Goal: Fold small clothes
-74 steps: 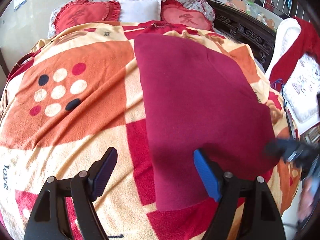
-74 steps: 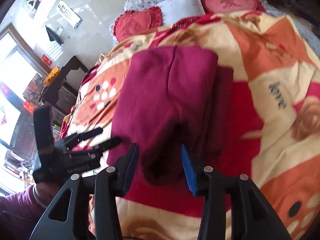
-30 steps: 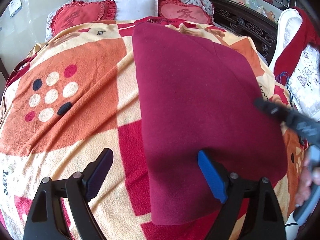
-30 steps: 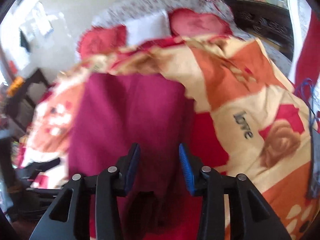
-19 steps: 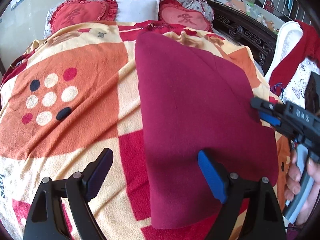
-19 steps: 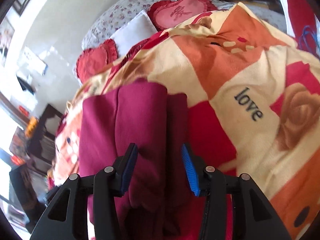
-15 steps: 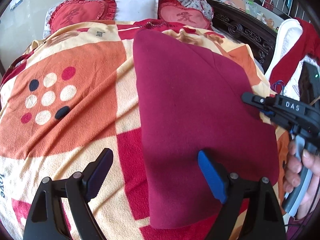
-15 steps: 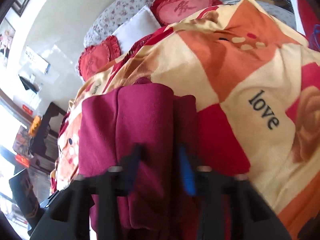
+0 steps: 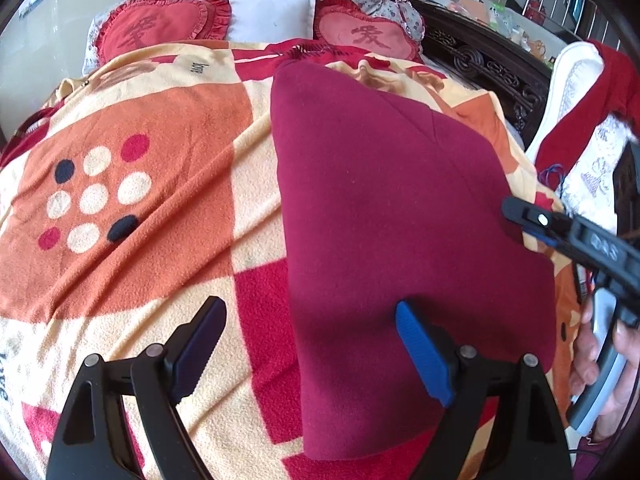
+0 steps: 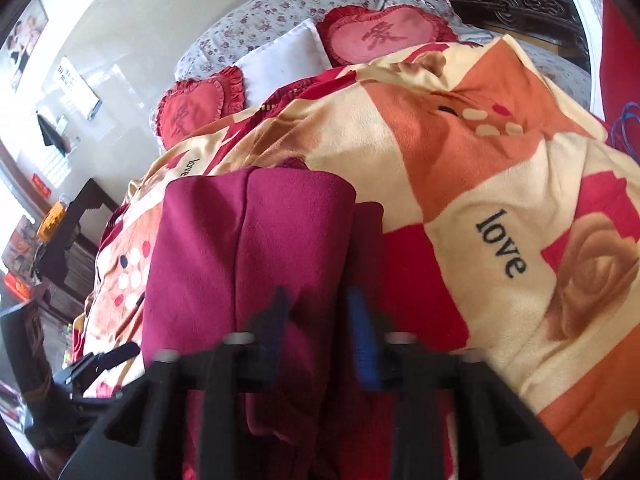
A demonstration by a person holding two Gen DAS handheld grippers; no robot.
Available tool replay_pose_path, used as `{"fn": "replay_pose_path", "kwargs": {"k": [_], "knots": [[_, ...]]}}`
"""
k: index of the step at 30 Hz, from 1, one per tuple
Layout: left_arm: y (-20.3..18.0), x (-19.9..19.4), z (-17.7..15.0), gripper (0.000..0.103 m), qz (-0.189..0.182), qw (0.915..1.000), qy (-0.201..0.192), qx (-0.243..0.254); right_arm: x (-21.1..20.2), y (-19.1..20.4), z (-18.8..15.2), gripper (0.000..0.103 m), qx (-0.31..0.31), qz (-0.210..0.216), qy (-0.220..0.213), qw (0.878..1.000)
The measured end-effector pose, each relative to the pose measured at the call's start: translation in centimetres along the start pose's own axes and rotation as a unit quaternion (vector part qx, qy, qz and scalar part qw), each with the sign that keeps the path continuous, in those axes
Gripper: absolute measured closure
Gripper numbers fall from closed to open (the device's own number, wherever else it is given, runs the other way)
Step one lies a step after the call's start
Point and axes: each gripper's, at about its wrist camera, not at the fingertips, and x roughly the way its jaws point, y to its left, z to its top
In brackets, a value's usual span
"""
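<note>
A folded maroon fleece garment (image 9: 392, 216) lies flat on a patchwork fleece blanket (image 9: 160, 184) covering a bed, its long axis running from the foot edge toward the pillows, right of the blanket's middle. The left gripper (image 9: 312, 344) hovers above the near edge of the blanket with its jaws spread wide and nothing between them; its blue-padded finger (image 9: 420, 352) sits over the garment's near part, the dark one over bare blanket. The right gripper (image 10: 320, 316), blurred in its own camera, stands partly open at the garment's right-hand edge (image 10: 256, 264), the layered fold rising between its two fingers; whether the pads actually pinch the cloth cannot be told. From the left camera the same tool (image 9: 576, 236) reaches in from the bed's right side, held in a bare hand (image 9: 608, 364). Two red heart-shaped cushions (image 9: 156, 32) and a white pillow (image 9: 272, 20) line the head of the bed.
</note>
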Motion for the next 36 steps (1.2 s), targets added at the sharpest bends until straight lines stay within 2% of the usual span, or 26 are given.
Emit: {"fn": "replay_pose_path", "kwargs": {"k": [1, 4, 8, 11, 13, 16, 18, 20, 22, 23, 24, 25, 26, 28, 31, 36], "knots": [[0.2, 0.0, 0.2, 0.013, -0.008, 1.0000, 0.000, -0.002, -0.3, -0.2, -0.2, 0.061, -0.002, 0.008, -0.002, 1.000], [1.0, 0.0, 0.7, 0.013, -0.040, 0.9991, 0.000, -0.010, -0.7, -1.3, -0.7, 0.059, 0.009, 0.040, -0.001, 0.999], [2.8, 0.9, 1.3, 0.010, -0.102, 0.9933, 0.009, -0.054, 0.1, -3.2, -1.3, 0.052, 0.042, 0.074, 0.015, 0.996], [3.7, 2.0, 1.6, 0.007, -0.112, 0.9908, 0.018, -0.074, 1.2, -4.4, -1.6, 0.052, 0.071, 0.096, 0.024, 0.993], [3.9, 2.6, 1.7, 0.006, -0.128, 0.9883, 0.023, -0.081, 2.1, -4.8, -1.7, 0.052, 0.094, 0.140, 0.030, 0.985], [4.0, 3.9, 1.8, 0.004, -0.159, 0.9826, 0.036, -0.089, 3.4, -4.4, -1.5, 0.051, 0.098, 0.159, 0.042, 0.982], [3.9, 4.8, 1.9, 0.002, -0.159, 0.9814, 0.048, -0.096, 4.2, -4.2, -1.4, 0.049, 0.095, 0.153, 0.047, 0.983], [3.7, 4.9, 2.0, 0.001, -0.158, 0.9821, 0.040, -0.095, 4.5, -4.0, -1.3, 0.049, 0.098, 0.157, 0.044, 0.982], [3.2, 5.0, 2.1, 0.002, -0.154, 0.9838, 0.039, -0.082, 4.5, -3.7, -1.2, 0.058, 0.095, 0.160, 0.045, 0.981], [2.9, 5.0, 2.2, 0.009, -0.157, 0.9838, 0.041, -0.077, 4.4, -3.5, -1.1, 0.074, 0.091, 0.164, 0.046, 0.981], [2.6, 4.8, 2.3, 0.025, -0.161, 0.9834, 0.042, -0.072, 4.2, -3.3, -1.2, 0.083, 0.086, 0.162, 0.044, 0.982], [2.3, 4.4, 2.5, 0.033, -0.167, 0.9828, 0.042, -0.066, 3.7, -2.8, -1.3, 0.086, 0.078, 0.157, 0.039, 0.984], [2.0, 4.0, 2.6, 0.037, -0.158, 0.9848, 0.040, -0.060, 3.4, -2.4, -1.2, 0.090, 0.071, 0.156, 0.036, 0.985], [1.3, 2.5, 2.6, 0.047, -0.137, 0.9894, 0.029, -0.039, 2.2, -0.9, -1.0, 0.091, 0.051, 0.150, 0.029, 0.987], [1.7, -0.2, 2.1, 0.050, -0.127, 0.9911, 0.023, -0.034, 0.3, 1.3, -0.6, 0.091, 0.030, 0.165, 0.024, 0.986], [5.2, -5.4, 0.2, 0.049, -0.106, 0.9924, 0.023, -0.058, -1.3, 5.2, -1.4, 0.091, 0.017, 0.205, 0.051, 0.977]]}}
